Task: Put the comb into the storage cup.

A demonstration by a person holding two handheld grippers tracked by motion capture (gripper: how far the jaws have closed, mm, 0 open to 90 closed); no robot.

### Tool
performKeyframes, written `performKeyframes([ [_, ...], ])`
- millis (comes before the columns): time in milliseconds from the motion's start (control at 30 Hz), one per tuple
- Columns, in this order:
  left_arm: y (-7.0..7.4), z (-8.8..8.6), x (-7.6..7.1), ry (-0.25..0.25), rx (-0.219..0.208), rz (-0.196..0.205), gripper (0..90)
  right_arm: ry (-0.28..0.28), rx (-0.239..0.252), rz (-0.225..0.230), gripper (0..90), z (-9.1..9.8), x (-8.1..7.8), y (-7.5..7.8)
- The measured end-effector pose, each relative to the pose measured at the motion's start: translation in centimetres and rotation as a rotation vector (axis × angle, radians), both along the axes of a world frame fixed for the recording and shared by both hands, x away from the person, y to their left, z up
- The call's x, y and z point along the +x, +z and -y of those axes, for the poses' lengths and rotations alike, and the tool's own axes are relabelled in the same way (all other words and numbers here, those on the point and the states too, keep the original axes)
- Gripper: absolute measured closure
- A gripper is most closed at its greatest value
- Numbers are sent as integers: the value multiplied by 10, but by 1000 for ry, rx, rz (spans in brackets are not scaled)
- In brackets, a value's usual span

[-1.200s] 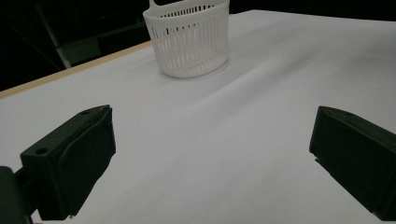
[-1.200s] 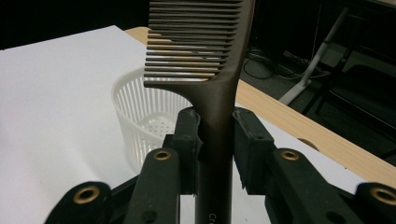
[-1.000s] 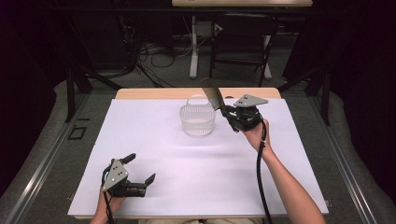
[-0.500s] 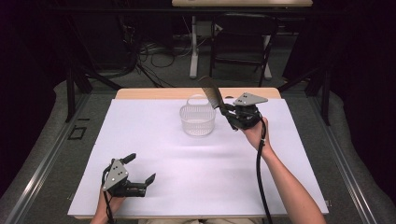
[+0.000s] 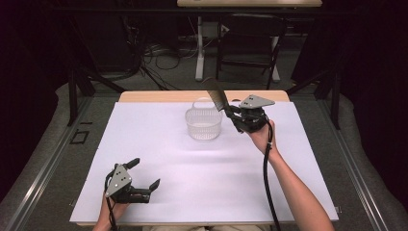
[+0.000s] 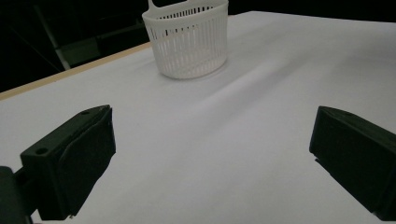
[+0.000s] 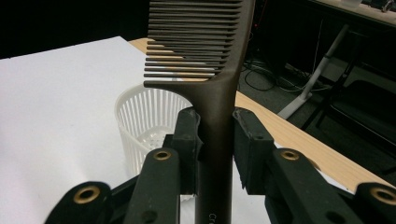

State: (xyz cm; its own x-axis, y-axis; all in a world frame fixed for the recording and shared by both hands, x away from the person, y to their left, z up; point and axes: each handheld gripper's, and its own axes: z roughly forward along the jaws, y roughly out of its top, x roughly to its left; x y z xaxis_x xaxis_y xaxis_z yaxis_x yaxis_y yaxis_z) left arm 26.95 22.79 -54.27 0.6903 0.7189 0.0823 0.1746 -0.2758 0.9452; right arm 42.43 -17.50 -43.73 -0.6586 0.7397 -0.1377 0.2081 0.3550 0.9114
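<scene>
Dark brown plastic comb [image 7: 219, 93], long flat handle with a row of fine teeth on one side, is clamped by its handle between the two black jaws of the right gripper [image 7: 217, 149]. Both pads press on the handle, one from each side; the jaws stand narrow, closed onto it. The comb stands roughly upright in the right gripper view, teeth end uppermost, teeth pointing to the left of that view.

In the high view the comb [image 5: 216, 95] sticks up and away from the right gripper [image 5: 231, 111], leaning toward the table's far edge. Its toothed end hangs above the far right rim of the white slotted plastic basket [image 5: 204, 124], a small round one with an arched handle. Comb and basket are apart; the comb is in the air, not inside the basket. The right gripper sits just beside the basket, on its right, held off the table by the person's right hand [image 5: 261, 137].

The basket [image 7: 149, 121] shows behind and to the left of the clamped handle in the right gripper view, and it stands on the white sheet covering the table [image 5: 192, 173], near the far middle.

Left gripper [image 5: 144, 179] rests low at the near left corner of the sheet, well apart from comb and basket. Its jaws are spread wide with nothing between them. In the left gripper view the basket [image 6: 187, 42] stands far ahead.
</scene>
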Motion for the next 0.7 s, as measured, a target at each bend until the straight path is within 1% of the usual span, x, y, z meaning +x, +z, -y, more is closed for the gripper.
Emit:
performKeyframes([
  [133,0,1,0,-2,3,1,6,6,3,4,726,-1,1,0],
  [367,0,0,0,0,0,0,7,3,13,26,726,-2,1,2],
  [700,0,0,0,0,-4,2,7,9,13,40,726,-6,4,3],
])
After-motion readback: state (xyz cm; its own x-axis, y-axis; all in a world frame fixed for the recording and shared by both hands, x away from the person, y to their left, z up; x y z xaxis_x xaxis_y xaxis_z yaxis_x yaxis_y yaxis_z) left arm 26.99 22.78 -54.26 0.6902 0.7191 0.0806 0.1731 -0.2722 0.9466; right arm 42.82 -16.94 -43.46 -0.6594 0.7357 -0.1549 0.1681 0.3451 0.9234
